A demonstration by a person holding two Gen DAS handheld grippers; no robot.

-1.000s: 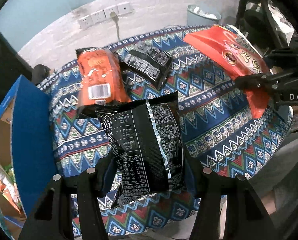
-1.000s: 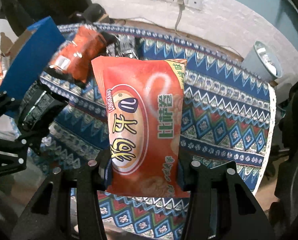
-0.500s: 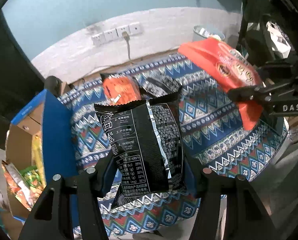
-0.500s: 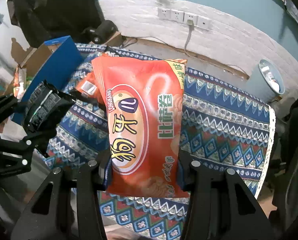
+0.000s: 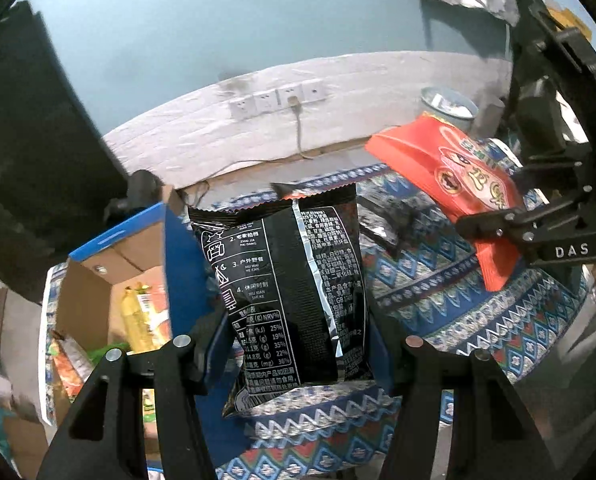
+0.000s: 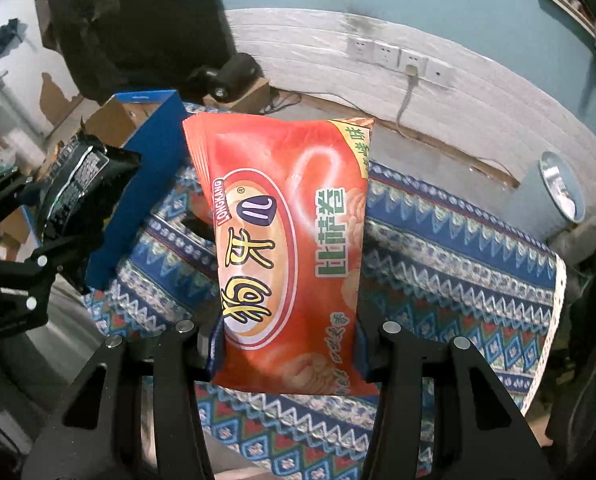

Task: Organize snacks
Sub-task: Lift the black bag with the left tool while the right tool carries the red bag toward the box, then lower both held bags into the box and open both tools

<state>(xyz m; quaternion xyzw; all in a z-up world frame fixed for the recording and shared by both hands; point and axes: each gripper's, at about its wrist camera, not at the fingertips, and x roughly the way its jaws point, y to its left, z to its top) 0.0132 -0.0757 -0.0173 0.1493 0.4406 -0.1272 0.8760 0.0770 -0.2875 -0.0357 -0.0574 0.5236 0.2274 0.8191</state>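
Left wrist view: left gripper (image 5: 298, 344) clamps black packet (image 5: 290, 296), now raised off table (image 5: 438, 312), box (image 5: 138, 280) closer than 1 s ago. Right gripper (image 6: 290, 344) clamps red bag (image 6: 286, 256), likewise lifted. Judgement: both heading boxward.

The left gripper (image 5: 298, 354) is raised, its fingers pinched on the lower sides of a black packet (image 5: 286, 288). The right gripper (image 6: 288, 350), beside it, is clamped the same way on a red bag (image 6: 286, 248).
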